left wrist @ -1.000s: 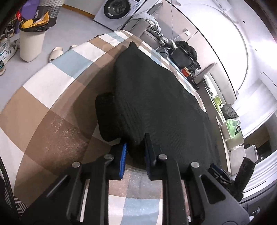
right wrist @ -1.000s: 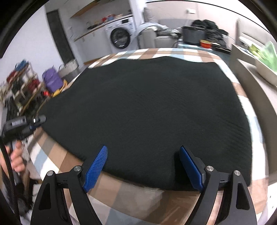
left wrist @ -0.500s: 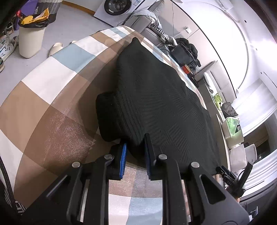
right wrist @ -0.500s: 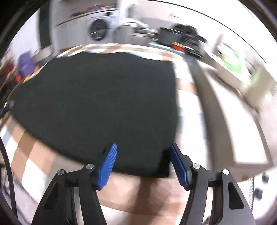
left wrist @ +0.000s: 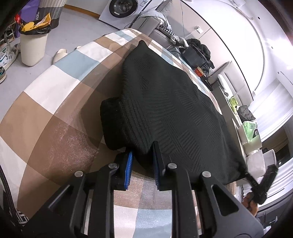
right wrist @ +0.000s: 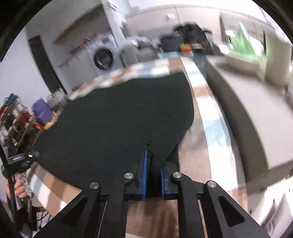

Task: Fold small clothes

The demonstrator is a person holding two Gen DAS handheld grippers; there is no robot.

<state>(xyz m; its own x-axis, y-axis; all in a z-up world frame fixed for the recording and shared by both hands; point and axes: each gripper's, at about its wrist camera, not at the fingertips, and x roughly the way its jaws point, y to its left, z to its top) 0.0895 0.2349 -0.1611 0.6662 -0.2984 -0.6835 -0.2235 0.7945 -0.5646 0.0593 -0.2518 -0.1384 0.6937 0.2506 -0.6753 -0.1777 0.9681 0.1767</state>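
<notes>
A: Laundry-room bg: white front-loading washing machine [left wrist: 122, 7] at the back, and up front a brown, white and pale-blue checked tablecloth [left wrist: 55, 95] w/ the black knitted garment [left wrist: 174, 102] spread flat across it.

B: Grippers?

A: Left gripper [left wrist: 141, 165] is clamped on the near hem at the left corner. Right gripper [right wrist: 152, 175] has just been closing; its blue pads now pinch the near right corner (view's blurred, but cloth is clearly between them).

B: So both near corners are held. How to fold it well?

A: My read: lift both corners together, level, keeping the hem taut btwn them, then carry it toward the far edge and line up the corners before letting go. Uneven lift = skewed fold. The dark bunched bit by the left corner may need tucking flat.
</notes>
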